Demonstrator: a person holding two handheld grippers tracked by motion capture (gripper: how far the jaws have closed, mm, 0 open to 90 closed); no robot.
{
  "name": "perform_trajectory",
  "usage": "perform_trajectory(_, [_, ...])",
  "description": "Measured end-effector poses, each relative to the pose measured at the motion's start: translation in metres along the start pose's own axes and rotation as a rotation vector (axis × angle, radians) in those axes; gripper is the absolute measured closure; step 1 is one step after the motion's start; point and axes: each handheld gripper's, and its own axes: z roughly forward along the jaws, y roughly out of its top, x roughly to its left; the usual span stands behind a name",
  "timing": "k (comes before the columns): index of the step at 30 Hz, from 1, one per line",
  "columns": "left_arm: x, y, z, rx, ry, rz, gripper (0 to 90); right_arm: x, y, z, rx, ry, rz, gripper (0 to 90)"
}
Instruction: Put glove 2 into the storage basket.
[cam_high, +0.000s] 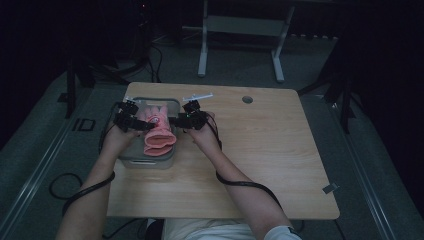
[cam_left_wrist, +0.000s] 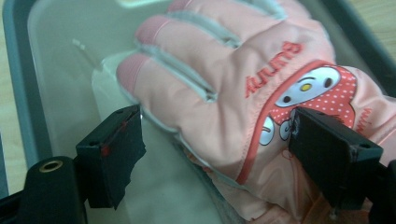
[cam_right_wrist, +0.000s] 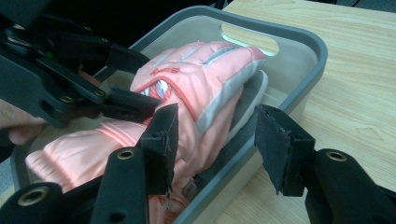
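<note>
Both grippers, left (cam_left_wrist: 215, 149) and right (cam_right_wrist: 215, 144), hover with fingers released over the pink glove (cam_left_wrist: 243, 88) in the grey bin (cam_right_wrist: 299, 51).

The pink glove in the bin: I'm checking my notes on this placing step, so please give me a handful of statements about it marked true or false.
1. The pink glove lies inside the grey bin. True.
2. The left claw is clamped shut on the glove. False: its jaws stand open, one on each side of the glove, and one of them is clear of it.
3. The glove carries a cartoon face on a red dotted patch. True.
4. The bin stands on the floor. False: it stands on the wooden table, near its left edge.
5. The right claw is shut. False: its jaws are apart, astride the bin's near wall.
</note>
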Motion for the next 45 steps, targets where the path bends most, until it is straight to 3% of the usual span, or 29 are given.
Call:
perform_trajectory(3, [0.005,-0.002,-0.003,-0.030,-0.023,-0.034,13.8,-0.003,0.000,-0.004,-0.007,0.001,-0.002,48.1])
perform_trajectory(11, [0.007,-0.005,-0.012,-0.100,-0.023,-0.037,10.9,-0.009,-0.002,-0.013,-0.028,0.023,-0.016,37.0])
perform_trajectory(13, [0.005,-0.004,-0.016,-0.116,-0.033,-0.030,10.5,-0.009,-0.003,-0.013,-0.024,0.026,-0.024,27.8])
perform_trajectory(17, [0.001,-0.003,-0.022,-0.134,-0.041,-0.013,7.5,-0.010,-0.005,-0.012,-0.018,0.041,-0.043,19.6])
perform_trajectory(25, [-0.012,0.001,-0.036,-0.174,-0.056,0.033,6.1,-0.013,-0.008,-0.017,-0.024,0.044,-0.055,19.4])
perform_trajectory(34, [-0.036,0.004,-0.046,-0.206,-0.094,0.090,3.9,-0.016,-0.008,-0.031,-0.044,0.051,-0.072,19.4])
perform_trajectory(40, [-0.059,0.006,-0.055,-0.249,-0.137,0.139,3.9,-0.020,-0.011,-0.040,-0.044,0.047,-0.089,19.3])
perform_trajectory(43, [-0.078,0.007,-0.058,-0.260,-0.183,0.178,3.9,-0.024,-0.013,-0.047,-0.039,0.044,-0.104,19.1])
perform_trajectory(44, [-0.078,0.007,-0.058,-0.260,-0.183,0.178,3.9,-0.024,-0.013,-0.047,-0.039,0.044,-0.104,19.1])
perform_trajectory(45, [-0.089,0.007,-0.061,-0.276,-0.219,0.195,3.9,-0.024,-0.014,-0.049,-0.037,0.044,-0.110,19.0])
